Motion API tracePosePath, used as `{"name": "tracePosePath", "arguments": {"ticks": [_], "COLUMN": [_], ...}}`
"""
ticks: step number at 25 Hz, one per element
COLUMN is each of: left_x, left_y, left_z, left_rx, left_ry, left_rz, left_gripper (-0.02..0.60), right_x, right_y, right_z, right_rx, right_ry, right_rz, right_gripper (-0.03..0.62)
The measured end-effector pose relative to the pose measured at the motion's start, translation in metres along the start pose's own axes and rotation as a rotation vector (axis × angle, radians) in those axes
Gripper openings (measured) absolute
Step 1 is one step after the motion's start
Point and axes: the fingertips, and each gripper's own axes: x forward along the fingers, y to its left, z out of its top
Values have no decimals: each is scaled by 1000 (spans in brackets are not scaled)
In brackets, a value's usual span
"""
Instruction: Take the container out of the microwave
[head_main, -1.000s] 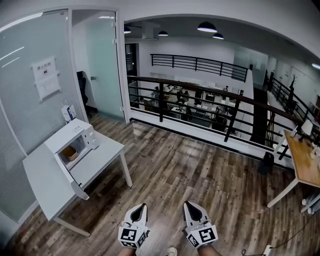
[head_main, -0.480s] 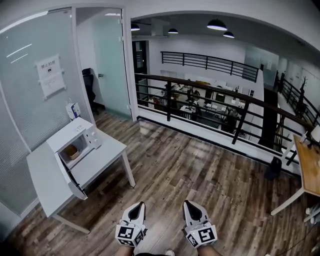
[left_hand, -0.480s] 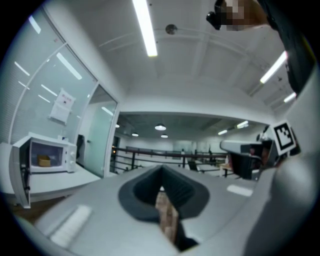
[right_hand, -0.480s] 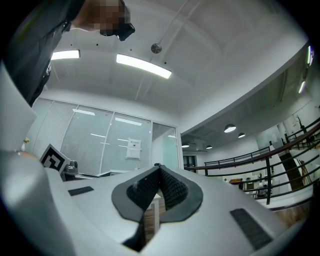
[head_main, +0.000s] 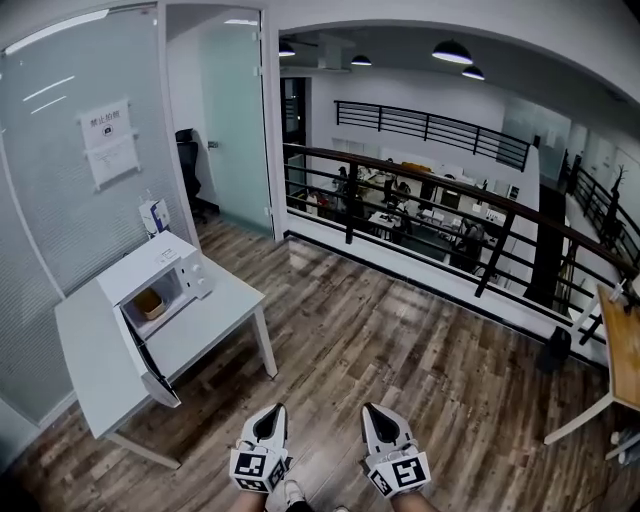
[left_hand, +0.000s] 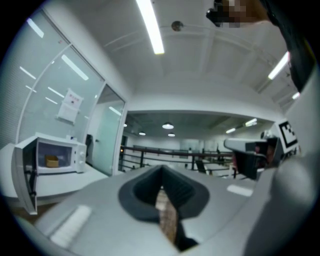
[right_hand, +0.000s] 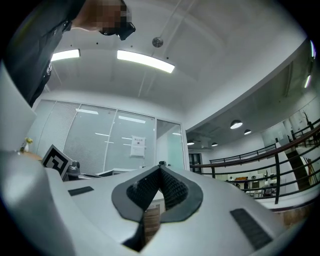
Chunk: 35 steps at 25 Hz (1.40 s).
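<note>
A white microwave (head_main: 150, 275) stands on a white table (head_main: 205, 325) at the left, its door (head_main: 148, 358) swung wide open. Inside sits a small tan container (head_main: 150, 303), also visible in the left gripper view as the container (left_hand: 51, 161) in the microwave (left_hand: 57, 156). My left gripper (head_main: 277, 409) and right gripper (head_main: 371, 408) are side by side at the bottom of the head view, far from the table. Both point roughly level over the wooden floor. Each is shut with nothing between its jaws. The left gripper (left_hand: 161, 169) and right gripper (right_hand: 160, 168) show tips meeting.
A frosted glass wall with a posted notice (head_main: 108, 135) runs behind the table, with a glass door (head_main: 235, 120) beside it. A black railing (head_main: 450, 230) crosses the far side. A wooden desk (head_main: 625, 345) stands at the right edge. Wooden floor (head_main: 380, 340) lies between me and the table.
The whole view has shifted: the microwave and table sit a little further right and nearer in the head view. Both grippers keep their place at the bottom, still shut.
</note>
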Motion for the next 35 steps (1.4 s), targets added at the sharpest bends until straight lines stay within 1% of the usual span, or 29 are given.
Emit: {"name": "tracePosePath", "arguments": {"ticks": [3,7,14,18,22,27,32,35], "left_x": [12,27,40,41,44,48,69,89], "left_y": [27,61,127,152,169,197,233,249], "left_z": [1,8,13,13,11,17,16,19], "left_rx": [-7,3,-14,-16,-15,-8,-6,-2], "left_ry": [-4,-16,-2,2,4,-33,-31,-34], "left_rz": [2,-8,47,55,70,146,206,240], "left_gripper": [5,5,5,5,5,5,5,5], "right_x": [30,75,139,165,187,216,262,293], "right_y": [9,22,56,74,82,85,82,72], "right_z": [-1,-2,-4,-5,-12,-29,-40,-42], "right_rx": [-21,-33,-59,-79,-56,-40,-35,-32], "right_ry": [0,-11,-31,-38,-23,8,4,-6], "right_rz": [15,27,70,107,137,166,225,256], "right_gripper": [-2,-2,-2,-2,-2,-2,-2,-2]}}
